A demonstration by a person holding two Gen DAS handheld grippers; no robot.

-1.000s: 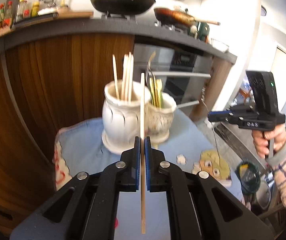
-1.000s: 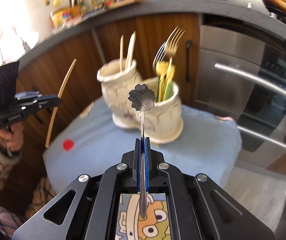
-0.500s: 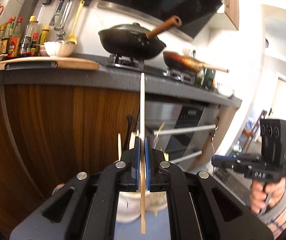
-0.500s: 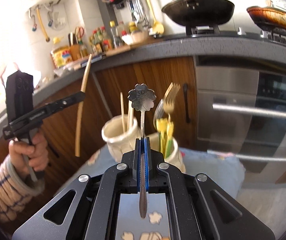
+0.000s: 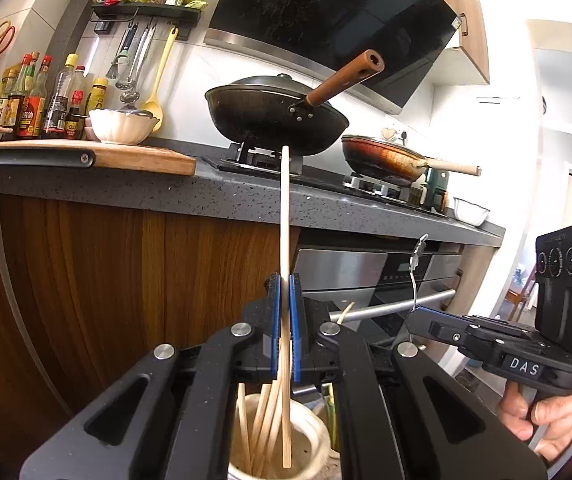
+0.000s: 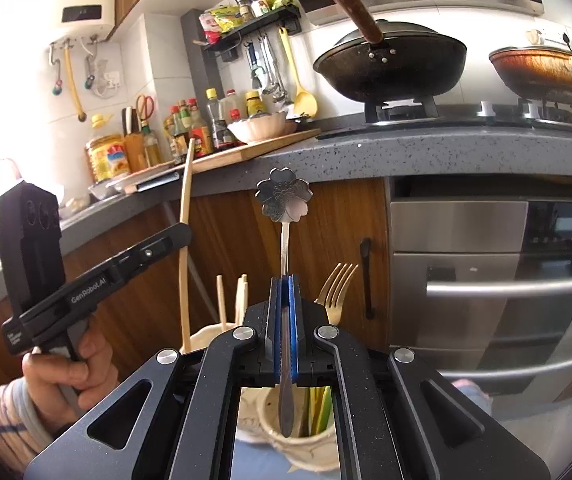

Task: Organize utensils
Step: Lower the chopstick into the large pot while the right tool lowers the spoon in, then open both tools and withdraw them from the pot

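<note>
Left view, tongs: we are squeezing the left tongs (image 5: pixel 284 292) tight on one chopstick (image 5: pixel 284 216), and it is standing almost straight up.
Left view, where it is: its low end is hanging just over the mouth of the white jar (image 5: pixel 313 436), where more chopsticks (image 5: pixel 260 420) are already sitting.
Left view, other side: the right tongs (image 5: pixel 415 314) are holding up a thin spoon (image 5: pixel 415 268).
Left view, worry: we think the stick may bump the sticks in the jar or the rim, because the opening is crowded.
Right view, tongs: we are pinching the right tongs (image 6: pixel 284 294) shut on the flower spoon (image 6: pixel 284 200), flower end up.
Right view, where it is: its handle tip is hanging over the small cup (image 6: pixel 270 432), beside a gold fork (image 6: pixel 335 292).
Right view, other side: the left tongs (image 6: pixel 184 236) are holding the chopstick over the bigger jar (image 6: pixel 206 336).
Right view, worry: we think the spoon may slip or tip sideways, because the grip is on a thin smooth handle.
Right view, second worry: the two jars are standing close together on the bench, so one hand may knock the other.
</note>
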